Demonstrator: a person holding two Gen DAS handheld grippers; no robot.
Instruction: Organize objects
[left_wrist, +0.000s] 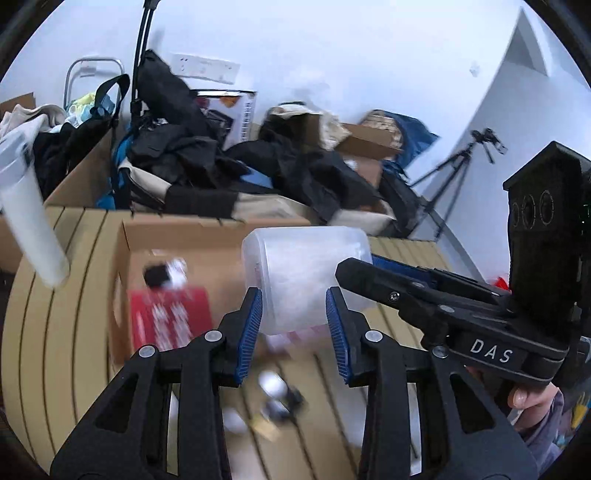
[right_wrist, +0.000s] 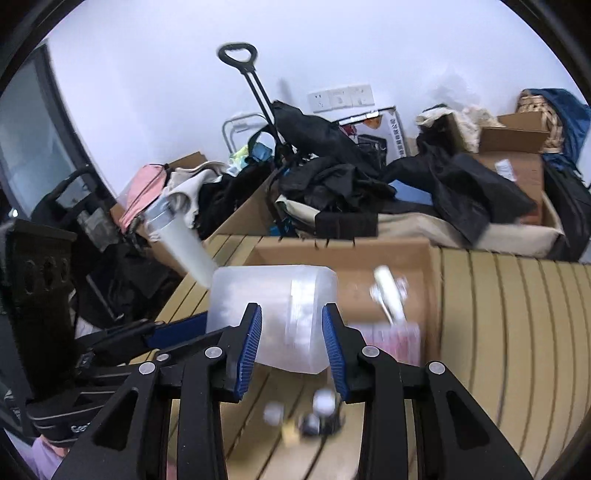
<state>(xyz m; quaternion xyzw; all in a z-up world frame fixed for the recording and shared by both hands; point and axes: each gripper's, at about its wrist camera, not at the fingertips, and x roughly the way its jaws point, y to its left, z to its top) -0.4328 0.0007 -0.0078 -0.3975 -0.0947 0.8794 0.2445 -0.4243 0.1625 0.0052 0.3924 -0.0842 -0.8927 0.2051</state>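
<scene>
Step in hand, by my read: a translucent plastic container (left_wrist: 306, 277) is held up w/ both tongs, tipped, contents spilling out — or it's being carried to the cardboard box (left_wrist: 192, 251) behind it. Can't tell which for sure; small bits are blurred.

Left gripper (left_wrist: 294, 314): jaws narrow, blue ribbed pads on both sides of the container's lower part, apparently clamped on it. Right gripper (right_wrist: 291, 325): same — narrow, pads pressed on either side of the container. Each view shows the other tool coming in from the side, reaching the container too.

Container sits right betw. the fingertips, just ahead of them, above the slatted table (left_wrist: 55, 314). Below the tips: small round white and dark pieces (right_wrist: 317, 410), loose on the slats, too blurred to name. A white tapered cup (right_wrist: 184, 243) stands tilted off to the left, well apart.

Materials: container = frosted, thin-walled, rounded corners, prob. slick and flexy — squeeze may bow it. Box = matte corrugated, open top. Table = smooth pale wood, dark grooves.

Next move likely needs both tools moving in sync, level, no twist.
</scene>
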